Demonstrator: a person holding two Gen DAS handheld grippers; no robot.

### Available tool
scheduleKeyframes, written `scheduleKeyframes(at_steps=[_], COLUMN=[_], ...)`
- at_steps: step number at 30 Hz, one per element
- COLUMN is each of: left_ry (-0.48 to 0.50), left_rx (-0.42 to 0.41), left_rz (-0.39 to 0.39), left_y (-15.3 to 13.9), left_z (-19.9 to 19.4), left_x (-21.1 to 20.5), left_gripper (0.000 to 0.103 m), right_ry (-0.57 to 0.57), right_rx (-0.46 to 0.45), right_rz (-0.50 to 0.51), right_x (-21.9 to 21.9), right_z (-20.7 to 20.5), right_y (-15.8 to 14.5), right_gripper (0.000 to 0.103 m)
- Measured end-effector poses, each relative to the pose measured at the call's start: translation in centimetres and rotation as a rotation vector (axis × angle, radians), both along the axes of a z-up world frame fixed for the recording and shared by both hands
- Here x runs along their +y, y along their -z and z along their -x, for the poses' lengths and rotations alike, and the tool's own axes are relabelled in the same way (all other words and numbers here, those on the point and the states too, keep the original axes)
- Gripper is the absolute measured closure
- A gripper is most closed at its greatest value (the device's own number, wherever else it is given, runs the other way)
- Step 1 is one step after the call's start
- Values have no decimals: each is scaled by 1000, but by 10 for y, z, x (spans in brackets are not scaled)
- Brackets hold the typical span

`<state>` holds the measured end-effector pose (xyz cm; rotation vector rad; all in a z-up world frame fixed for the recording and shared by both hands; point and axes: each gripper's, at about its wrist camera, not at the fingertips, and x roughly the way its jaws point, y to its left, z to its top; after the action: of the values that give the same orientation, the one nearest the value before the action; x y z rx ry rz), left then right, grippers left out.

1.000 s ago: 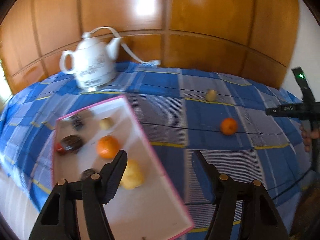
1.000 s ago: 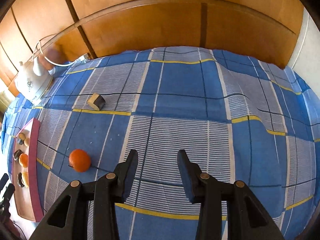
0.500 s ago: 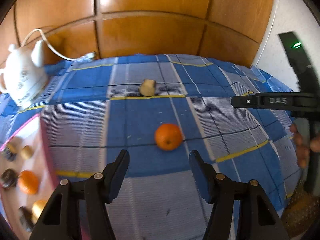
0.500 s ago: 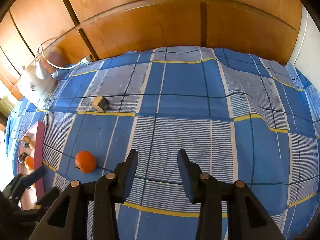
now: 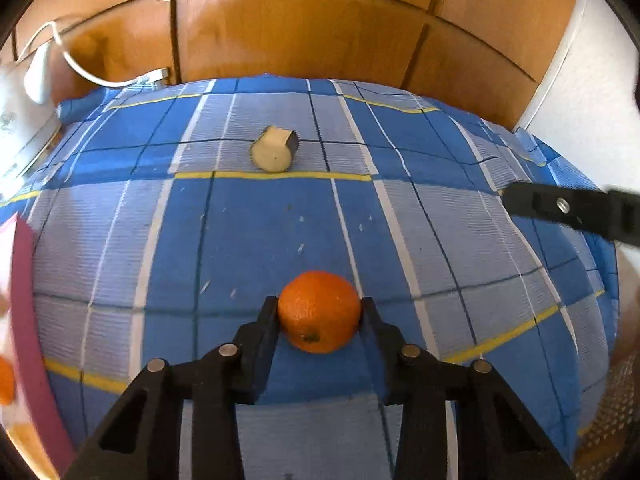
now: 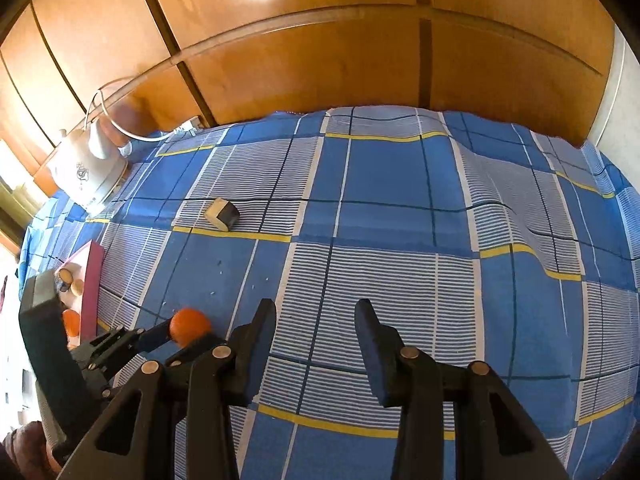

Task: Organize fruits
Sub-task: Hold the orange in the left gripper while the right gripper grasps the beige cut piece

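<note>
Orange (image 5: 319, 312) now between closing left gripper (image 5: 319, 309)

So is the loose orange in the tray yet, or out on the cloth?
Out. The orange sits on the blue checked cloth, between the closing left gripper's fingers; the pink-rimmed tray is off to the side.

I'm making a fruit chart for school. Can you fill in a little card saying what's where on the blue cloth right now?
orange: on the cloth, between the closing left gripper pads
pale cut piece: alone, farther back on the checked cloth
pink tray: at the left edge, small items inside
white kettle: back left corner
right gripper: open, nothing between its pads
</note>
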<state>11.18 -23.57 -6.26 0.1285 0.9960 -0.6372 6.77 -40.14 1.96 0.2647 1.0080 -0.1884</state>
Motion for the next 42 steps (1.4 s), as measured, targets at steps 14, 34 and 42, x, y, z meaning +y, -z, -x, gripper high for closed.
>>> scheduleKeyframes(at_steps=[14, 34, 42], left_ry=[-18, -23, -17], left_rx=[-89, -59, -63], left_rz=[-20, 80, 87], left_y=[12, 14, 13], left_z=[53, 50, 53], left_x=[50, 61, 63], left_gripper=[63, 64, 64], right_ry=[-96, -68, 20], right_rx=[49, 46, 145], right_rz=[-6, -143, -185], right_x=[22, 56, 53], right_z=[-5, -133, -169], right_y=[17, 43, 72], right_gripper=[62, 43, 67])
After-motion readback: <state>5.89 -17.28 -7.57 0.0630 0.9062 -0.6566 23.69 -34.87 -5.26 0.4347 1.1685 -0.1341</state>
